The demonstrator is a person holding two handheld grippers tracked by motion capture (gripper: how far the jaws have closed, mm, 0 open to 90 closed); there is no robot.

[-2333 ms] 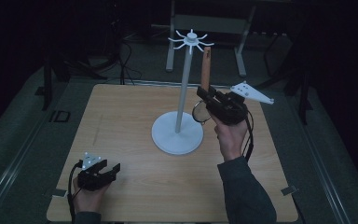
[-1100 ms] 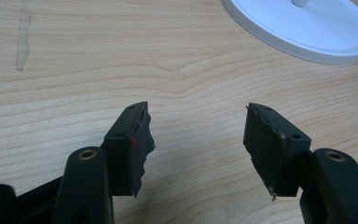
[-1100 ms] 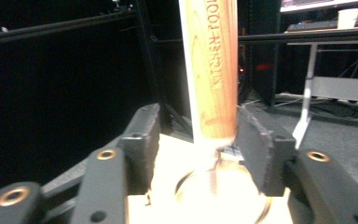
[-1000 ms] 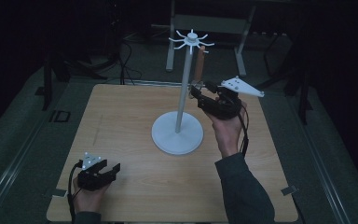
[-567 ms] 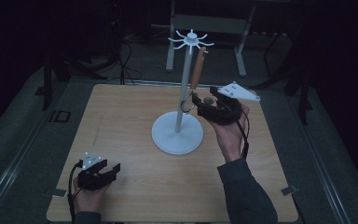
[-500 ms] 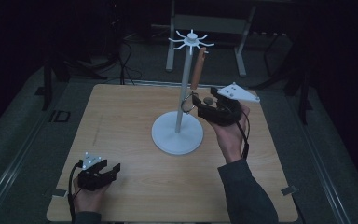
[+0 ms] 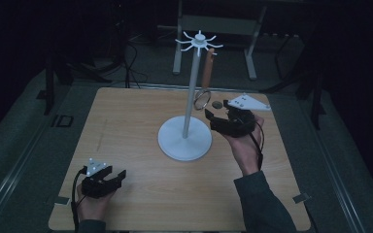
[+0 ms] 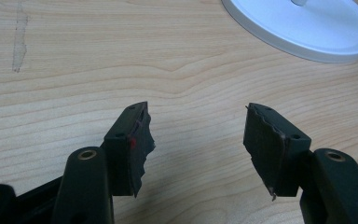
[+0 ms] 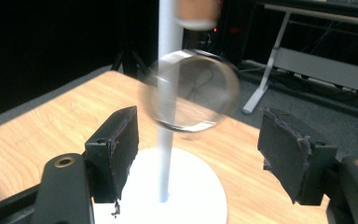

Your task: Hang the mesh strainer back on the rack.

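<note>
A white hook stand [image 7: 190,97] rises from its round base [image 7: 184,143] at the table's middle. A small strainer with a wooden handle [image 7: 207,73] hangs from one top hook, its mesh ring [image 7: 202,101] beside the pole. My right gripper [image 7: 213,118] sits just right of the pole and below the ring. Its jaws have just been opening and now stand open with nothing pressed between them. In the right gripper view [image 9: 198,154] the blurred strainer [image 9: 191,91] hangs free ahead of the pads. My left gripper [image 7: 119,175] rests open at the front left, empty [image 8: 198,140].
The wooden table [image 7: 126,126] ends close behind the stand. The stand's white base [image 8: 303,23] lies ahead and to the right of the left gripper. A grey metal frame [image 7: 218,24] stands on the dark floor beyond the table. Cables trail on the floor at the back left.
The right gripper opened and let go of the strainer, then sank a little. The strainer now hangs from the hook and has swung toward the pole. The left gripper stayed put.
</note>
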